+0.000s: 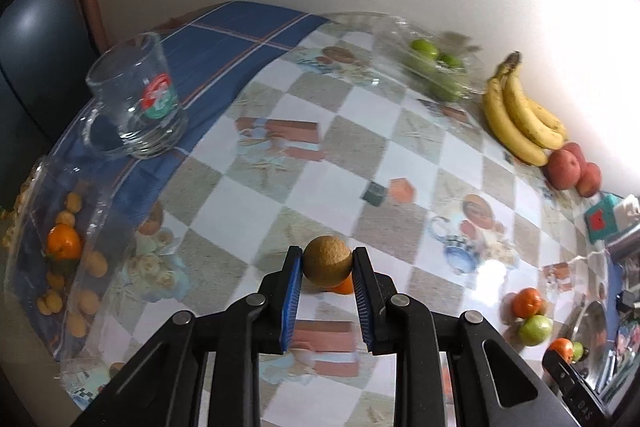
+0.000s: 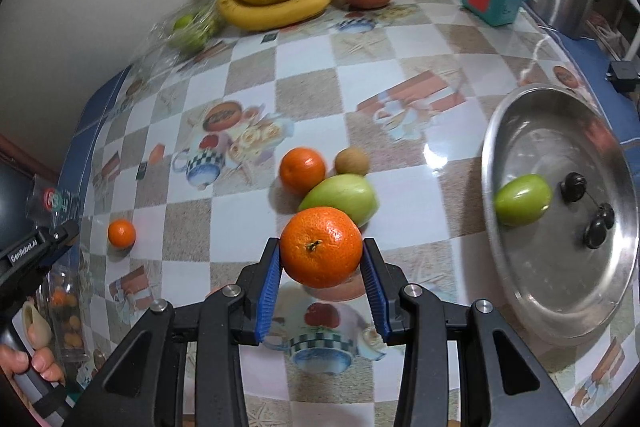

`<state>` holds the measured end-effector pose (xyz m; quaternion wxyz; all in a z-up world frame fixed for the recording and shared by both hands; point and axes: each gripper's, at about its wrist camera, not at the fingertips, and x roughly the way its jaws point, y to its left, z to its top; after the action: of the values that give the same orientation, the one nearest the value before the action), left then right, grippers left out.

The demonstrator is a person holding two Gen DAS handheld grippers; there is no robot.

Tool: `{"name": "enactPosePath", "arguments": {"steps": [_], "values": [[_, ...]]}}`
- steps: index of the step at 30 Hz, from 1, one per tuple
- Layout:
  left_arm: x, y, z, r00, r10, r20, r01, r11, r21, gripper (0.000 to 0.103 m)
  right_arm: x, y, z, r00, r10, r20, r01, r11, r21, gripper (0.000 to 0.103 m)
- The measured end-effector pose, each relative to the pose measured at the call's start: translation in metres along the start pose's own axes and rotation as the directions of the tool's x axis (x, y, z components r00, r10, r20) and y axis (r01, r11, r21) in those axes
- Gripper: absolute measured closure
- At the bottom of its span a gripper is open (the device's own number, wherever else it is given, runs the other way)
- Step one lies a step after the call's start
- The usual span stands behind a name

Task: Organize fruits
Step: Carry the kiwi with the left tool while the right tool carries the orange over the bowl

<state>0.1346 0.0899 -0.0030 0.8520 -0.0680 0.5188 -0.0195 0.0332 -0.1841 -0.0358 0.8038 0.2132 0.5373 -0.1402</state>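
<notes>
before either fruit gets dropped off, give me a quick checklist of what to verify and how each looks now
1. Left gripper shut on the small brown fruit: ok, pads touch both sides.
2. Right gripper shut on the orange: ok, held between both pads.
3. Metal bowl has room: ok, only a green fruit and two dark items inside.
4. Clear container at the left has room for the brown fruit: cannot tell, blurred.
5. Loose fruit left on the table: not ok, a small orange and a cluster of three remain.
</notes>
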Motion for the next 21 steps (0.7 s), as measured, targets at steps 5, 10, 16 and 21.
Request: {"name": "enactPosePath", "arguments": {"steps": [5,10,16,21], "values": [[-0.004,-0.027,-0.003,0.999,-0.041,0.005,0.040,0.998,0.056,0.076,-0.009,-0.021,0.007,1.000,-0.003,0.021,0.002,0.999,0.053,0.062],[-0.010,-0.054,-0.008,0.996,-0.090,0.002,0.089,0.991,0.103,0.076,-0.015,-0.044,0.012,0.999,0.002,0.034,-0.006,0.993,0.118,0.062],[-0.011,-0.072,-0.014,0.994,-0.113,-0.011,0.113,0.985,0.130,0.076,-0.025,-0.072,0.016,0.998,-0.036,0.059,0.024,0.983,0.183,0.062],[-0.013,-0.092,-0.020,0.992,-0.122,-0.014,0.123,0.978,0.167,0.076,-0.033,-0.094,0.018,0.997,-0.044,0.071,0.026,0.973,0.230,0.062]]}}
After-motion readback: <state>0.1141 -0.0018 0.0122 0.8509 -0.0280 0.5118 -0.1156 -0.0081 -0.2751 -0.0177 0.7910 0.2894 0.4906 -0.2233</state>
